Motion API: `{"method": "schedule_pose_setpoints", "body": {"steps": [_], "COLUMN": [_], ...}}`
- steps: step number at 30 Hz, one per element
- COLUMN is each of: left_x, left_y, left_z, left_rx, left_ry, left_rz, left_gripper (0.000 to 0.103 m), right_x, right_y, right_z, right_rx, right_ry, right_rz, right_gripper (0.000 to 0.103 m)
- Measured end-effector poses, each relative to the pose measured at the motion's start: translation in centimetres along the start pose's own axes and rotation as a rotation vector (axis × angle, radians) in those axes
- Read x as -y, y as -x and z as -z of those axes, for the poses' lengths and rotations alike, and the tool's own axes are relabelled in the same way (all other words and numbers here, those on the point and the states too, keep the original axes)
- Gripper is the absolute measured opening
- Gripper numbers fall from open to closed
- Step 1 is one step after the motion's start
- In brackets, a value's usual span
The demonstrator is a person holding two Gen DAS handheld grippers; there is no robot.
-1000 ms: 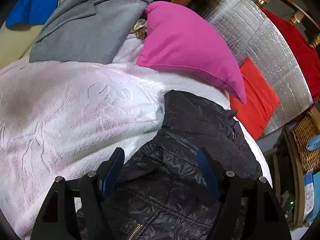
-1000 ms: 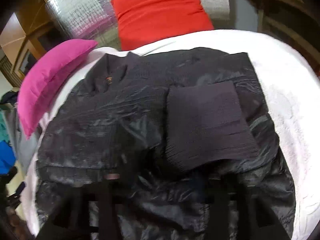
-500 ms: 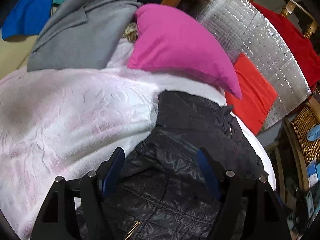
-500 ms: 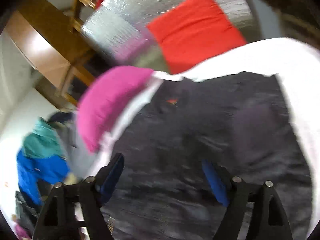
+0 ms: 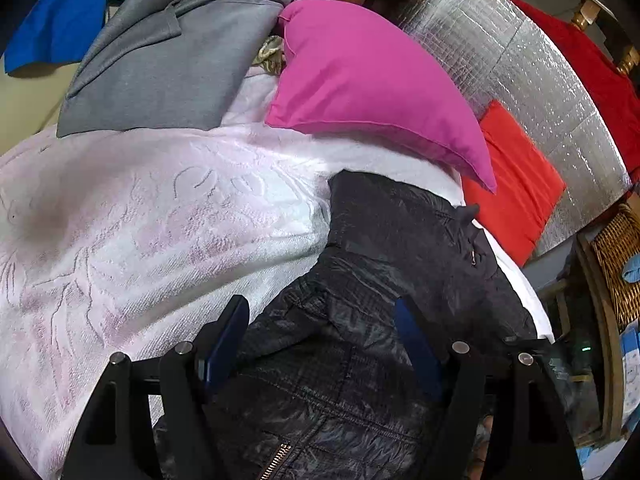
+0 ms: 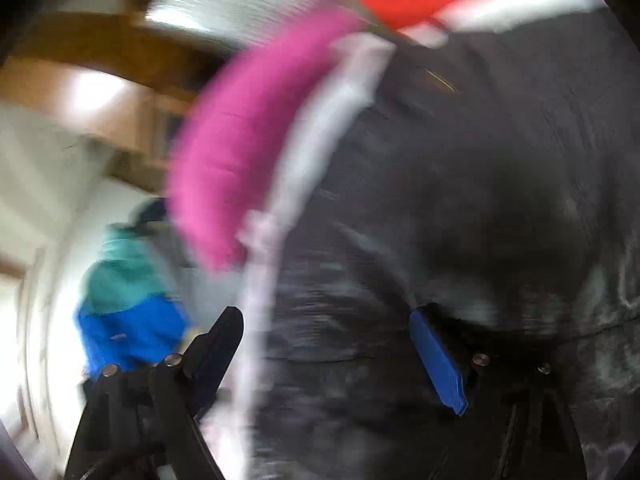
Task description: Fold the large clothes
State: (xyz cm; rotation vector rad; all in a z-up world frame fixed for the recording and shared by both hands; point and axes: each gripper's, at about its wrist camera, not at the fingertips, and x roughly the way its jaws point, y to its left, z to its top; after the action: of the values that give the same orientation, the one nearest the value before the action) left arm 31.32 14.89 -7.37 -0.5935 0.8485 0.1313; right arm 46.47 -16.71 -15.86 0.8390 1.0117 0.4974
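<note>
A black quilted jacket [image 5: 380,288] lies on a white and pink textured blanket [image 5: 140,240], its collar toward the pillows and a gold zipper near my left gripper. My left gripper [image 5: 320,320] is open and empty, hovering just above the jacket's left edge. In the blurred right wrist view the jacket [image 6: 460,220] fills the right side. My right gripper [image 6: 328,336] is open and empty over the jacket's left edge, its left finger out past the blanket edge [image 6: 280,200].
A magenta pillow [image 5: 372,84] and a red pillow [image 5: 516,180] lean on a silver foil panel [image 5: 520,60]. A grey garment [image 5: 168,60] and a blue-teal one [image 5: 60,16] lie at far left. A wicker basket [image 5: 616,264] stands at right.
My right gripper has swung fast to the left, off the jacket's middle to its left edge, and its view is now blurred. My left gripper has barely shifted.
</note>
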Motion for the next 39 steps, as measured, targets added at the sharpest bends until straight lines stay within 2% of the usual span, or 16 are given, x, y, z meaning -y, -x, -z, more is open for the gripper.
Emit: {"method": "schedule_pose_setpoints", "body": {"steps": [4,6,8,12,13,18,20,21,22,24,27,32,35,36,37,39], "left_x": [0.2,0.4,0.8,1.4,1.6,2.4,2.8,3.0,3.2,3.5,4.3,8.4,8.1,7.5,7.0,7.2], "left_y": [0.1,0.1,0.1,-0.1,-0.3,-0.7,-0.7,-0.7,-1.0,-1.4,-3.3,-4.9,-9.9,-10.6,-10.5,-10.1], "left_z": [0.0,0.1,0.3,0.7,0.8,1.1,1.3,1.3,1.4,1.3,1.2,1.1,1.7,1.8,1.8,1.6], "left_rx": [0.006,0.007,0.014,0.012,0.011,0.018,0.031,0.036,0.042,0.052,0.026,0.081,-0.016,-0.028,0.017,0.015], "left_ry": [0.0,-0.01,-0.032,-0.059,-0.069,-0.12,-0.153,-0.168,-0.192,-0.208,-0.227,-0.414,-0.541,-0.538,-0.531,-0.558], "left_rz": [0.0,0.001,-0.009,-0.016,-0.02,-0.05,-0.07,-0.077,-0.091,-0.12,-0.204,-0.263,-0.426,-0.415,-0.403,-0.412], "left_gripper": [0.075,0.075,0.075,0.075,0.075,0.076,0.076,0.076,0.076,0.076,0.075,0.076,0.079,0.08,0.088,0.089], "right_x": [-1.9,-2.1,-0.7,6.4,7.9,5.8,6.0,7.0,8.1,9.8,9.0,8.8,8.9,8.8,8.6,8.1], "right_y": [2.9,5.8,8.4,10.8,11.0,13.8,15.1,15.3,15.2,15.1,15.1,15.2,15.5,15.3,15.2,14.7], "right_z": [-0.5,-1.3,-1.8,-3.0,-2.9,-3.4,-3.7,-3.9,-4.1,-3.9,-4.0,-3.8,-3.5,-3.4,-3.5,-3.7], "right_rx": [0.007,0.066,0.121,0.17,0.169,0.206,0.248,0.26,0.256,0.249,0.239,0.23,0.225,0.217,0.213,0.199], "right_ry": [0.061,0.088,0.058,-0.112,-0.172,-0.101,-0.077,-0.09,-0.106,-0.124,-0.087,-0.057,-0.024,-0.013,-0.006,0.004], "right_rz": [-0.047,-0.067,-0.067,0.098,0.048,-0.034,-0.013,0.038,0.087,0.07,0.084,0.081,0.087,0.091,0.098,0.118], "right_gripper": [0.083,0.085,0.088,0.087,0.085,0.087,0.091,0.093,0.093,0.09,0.092,0.092,0.092,0.092,0.091,0.091]}}
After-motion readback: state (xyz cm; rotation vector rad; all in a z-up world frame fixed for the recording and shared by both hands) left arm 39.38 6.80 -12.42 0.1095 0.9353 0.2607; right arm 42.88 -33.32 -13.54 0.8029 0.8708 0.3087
